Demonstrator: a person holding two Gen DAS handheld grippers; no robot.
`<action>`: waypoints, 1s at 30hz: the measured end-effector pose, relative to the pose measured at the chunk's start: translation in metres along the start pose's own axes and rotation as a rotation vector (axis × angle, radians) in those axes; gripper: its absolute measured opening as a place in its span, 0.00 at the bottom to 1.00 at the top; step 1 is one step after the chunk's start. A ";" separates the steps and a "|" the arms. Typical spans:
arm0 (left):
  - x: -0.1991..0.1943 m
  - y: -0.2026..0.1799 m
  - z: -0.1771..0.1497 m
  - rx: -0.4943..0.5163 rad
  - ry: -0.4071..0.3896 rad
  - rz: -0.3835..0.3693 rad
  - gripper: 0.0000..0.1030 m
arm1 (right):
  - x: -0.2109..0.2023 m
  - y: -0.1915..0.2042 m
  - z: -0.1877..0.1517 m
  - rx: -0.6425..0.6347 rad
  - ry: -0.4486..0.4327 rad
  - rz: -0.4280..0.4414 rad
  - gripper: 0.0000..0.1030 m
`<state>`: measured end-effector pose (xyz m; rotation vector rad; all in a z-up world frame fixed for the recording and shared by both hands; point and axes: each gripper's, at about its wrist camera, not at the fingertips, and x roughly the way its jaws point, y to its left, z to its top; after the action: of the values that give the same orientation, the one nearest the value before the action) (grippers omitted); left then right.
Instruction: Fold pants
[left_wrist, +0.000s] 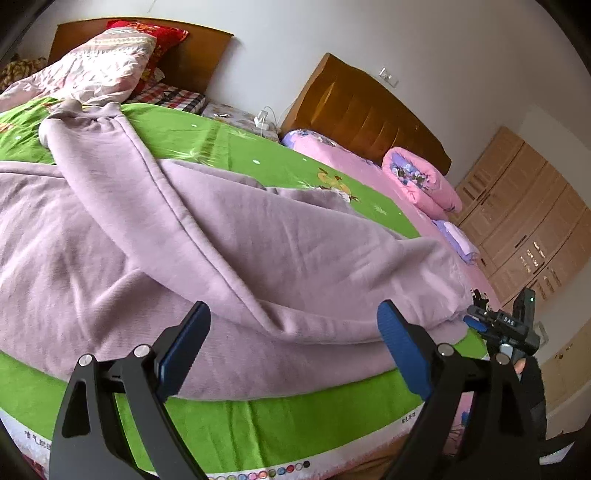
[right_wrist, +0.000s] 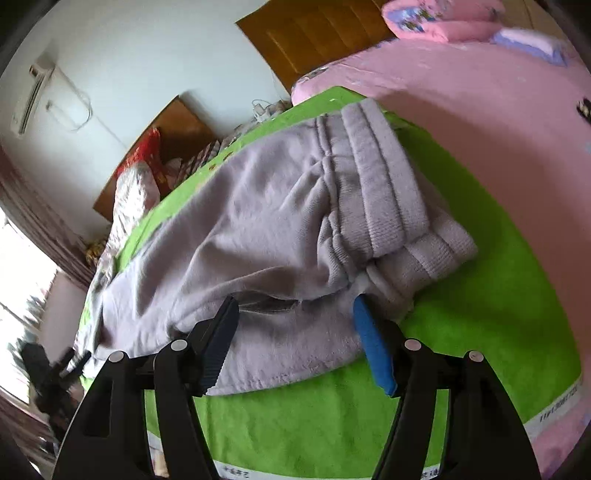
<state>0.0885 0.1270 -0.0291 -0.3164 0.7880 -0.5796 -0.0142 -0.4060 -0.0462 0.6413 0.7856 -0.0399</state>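
Your pants (left_wrist: 155, 236) lie spread on the green sheet (left_wrist: 236, 417), and this sheet is the landmark for everything here. One leg (left_wrist: 122, 147) runs across the pants toward the far side of the sheet, where its cuff lies beside a crumpled quilt (left_wrist: 92, 70). The waistband (right_wrist: 384, 184) is at the sheet's right part, with its ribbed edge turned over.

Your left gripper (left_wrist: 291, 343) is wide open at the near edge of the sheet. The near fold of the pants lies between its blue pads (left_wrist: 400, 343), but I cannot tell if they touch the cloth. Your right gripper (right_wrist: 295, 339) is also wide open at the near edge, close to the waistband corner; its fingers reach the hem, and nothing is held.

Behind the sheet stand two wooden headboards (left_wrist: 365, 110), with a charger (left_wrist: 263, 120) between them. To the right of the sheet is a pink bedcover (right_wrist: 480, 110), which carries a rolled pink quilt (left_wrist: 421, 181). A wardrobe (left_wrist: 524, 206) stands further right. On the wall behind the sheet hangs an air conditioner (right_wrist: 35, 96).
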 end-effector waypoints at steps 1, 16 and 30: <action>-0.001 0.003 0.000 -0.005 -0.002 0.005 0.89 | 0.001 -0.002 -0.001 0.008 -0.014 0.014 0.61; 0.031 0.010 0.015 -0.126 0.132 0.075 0.88 | 0.007 -0.024 -0.005 0.107 -0.087 0.015 0.27; -0.048 -0.031 0.035 0.030 -0.158 0.044 0.11 | -0.056 0.010 0.028 -0.082 -0.278 0.060 0.12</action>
<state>0.0758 0.1327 0.0364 -0.3120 0.6323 -0.5184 -0.0340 -0.4241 0.0113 0.5670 0.4972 -0.0405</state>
